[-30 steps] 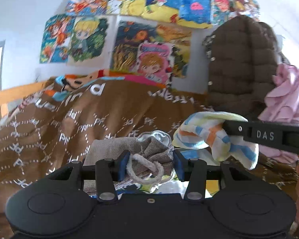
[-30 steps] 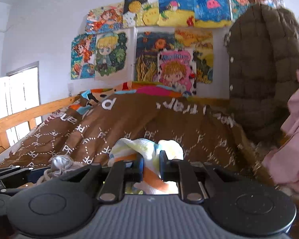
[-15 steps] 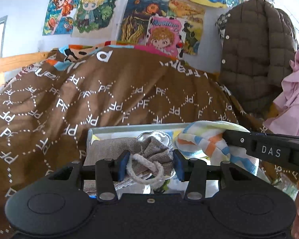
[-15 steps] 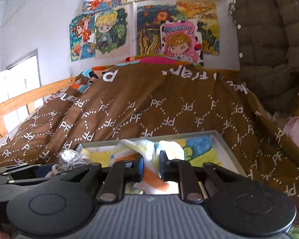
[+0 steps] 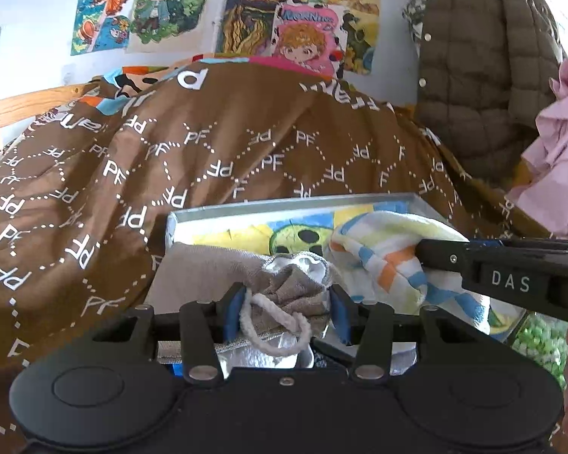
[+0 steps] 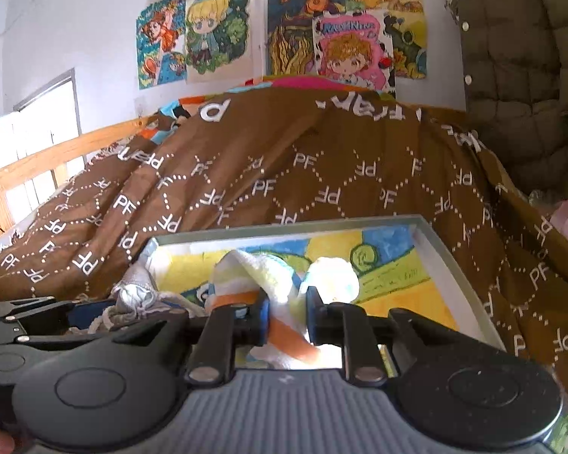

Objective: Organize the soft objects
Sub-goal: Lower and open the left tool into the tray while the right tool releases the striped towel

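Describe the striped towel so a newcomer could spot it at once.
On the brown quilt lies a shallow tray. Over it, between the right gripper jaws, which are opening, is the striped towel: fluffy, with orange, blue and yellow stripes, unlike the plain grey drawstring bag beside it.

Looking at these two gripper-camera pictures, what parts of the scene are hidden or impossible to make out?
- Bottom of the grey drawstring pouch: left wrist view, hidden behind the left gripper body.
- Near edge of the shallow picture-lined tray: both views, blocked by gripper bodies.
- Lower end of the striped pastel towel: right wrist view, hidden behind the right gripper, whose jaws are opening around it.
- Pink ruffled fabric: cut off by the left wrist view's right edge.
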Action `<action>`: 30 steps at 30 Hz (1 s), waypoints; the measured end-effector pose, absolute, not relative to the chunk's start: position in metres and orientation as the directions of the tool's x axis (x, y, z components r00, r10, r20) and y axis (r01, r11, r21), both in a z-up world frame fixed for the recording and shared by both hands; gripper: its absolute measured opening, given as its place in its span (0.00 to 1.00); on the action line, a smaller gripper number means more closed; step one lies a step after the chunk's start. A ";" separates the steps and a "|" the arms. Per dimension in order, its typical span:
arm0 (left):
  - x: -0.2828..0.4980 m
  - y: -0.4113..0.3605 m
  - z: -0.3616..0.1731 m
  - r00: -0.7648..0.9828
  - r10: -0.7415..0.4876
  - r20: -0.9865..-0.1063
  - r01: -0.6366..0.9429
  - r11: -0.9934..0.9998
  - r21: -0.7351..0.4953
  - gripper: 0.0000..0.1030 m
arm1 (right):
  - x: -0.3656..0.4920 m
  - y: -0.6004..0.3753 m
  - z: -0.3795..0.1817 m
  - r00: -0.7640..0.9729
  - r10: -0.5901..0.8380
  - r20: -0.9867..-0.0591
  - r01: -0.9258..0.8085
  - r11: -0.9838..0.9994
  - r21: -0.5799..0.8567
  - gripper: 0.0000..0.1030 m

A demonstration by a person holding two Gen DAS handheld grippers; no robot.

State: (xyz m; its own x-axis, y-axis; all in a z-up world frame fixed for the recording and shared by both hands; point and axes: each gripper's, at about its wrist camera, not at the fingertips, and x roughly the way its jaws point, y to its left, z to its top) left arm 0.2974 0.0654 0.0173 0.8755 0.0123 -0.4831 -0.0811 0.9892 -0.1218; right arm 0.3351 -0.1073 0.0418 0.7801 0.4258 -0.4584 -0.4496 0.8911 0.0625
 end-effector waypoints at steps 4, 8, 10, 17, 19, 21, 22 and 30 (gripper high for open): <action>0.296 0.065 0.012 0.860 -0.005 -0.510 -0.069 0.990 -0.126 0.48 | 0.337 -0.108 0.036 0.759 0.429 -0.490 -0.455 0.887 0.072 0.24; 0.293 0.064 0.010 0.854 -0.012 -0.520 -0.068 0.988 -0.135 0.48 | 0.336 -0.111 0.034 0.758 0.426 -0.495 -0.452 0.889 0.073 0.28; 0.291 0.064 0.011 0.853 -0.014 -0.521 -0.068 0.988 -0.139 0.48 | 0.335 -0.113 0.035 0.760 0.423 -0.493 -0.451 0.890 0.068 0.32; 0.284 0.065 0.014 0.849 -0.022 -0.528 -0.076 0.984 -0.164 0.59 | 0.330 -0.118 0.038 0.770 0.416 -0.483 -0.450 0.892 0.051 0.50; 0.280 0.064 0.016 0.851 -0.019 -0.524 -0.080 0.983 -0.165 0.62 | 0.329 -0.120 0.040 0.774 0.410 -0.482 -0.445 0.894 0.046 0.54; 0.276 0.064 0.019 0.856 -0.011 -0.517 -0.086 0.983 -0.164 0.68 | 0.326 -0.123 0.042 0.779 0.407 -0.477 -0.440 0.897 0.046 0.59; 0.274 0.064 0.020 0.858 -0.007 -0.513 -0.090 0.982 -0.164 0.70 | 0.325 -0.125 0.043 0.781 0.405 -0.476 -0.438 0.898 0.045 0.64; 0.250 0.066 0.041 0.888 0.031 -0.460 -0.139 0.969 -0.203 0.84 | 0.305 -0.143 0.066 0.829 0.377 -0.413 -0.409 0.912 0.011 0.87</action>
State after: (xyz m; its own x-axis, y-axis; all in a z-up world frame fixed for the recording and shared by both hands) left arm 0.2496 0.0657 0.0414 0.8875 0.0309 -0.4598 -0.1390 0.9692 -0.2034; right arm 0.3050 -0.1428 0.0659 0.8289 0.3769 -0.4134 -0.4094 0.9123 0.0107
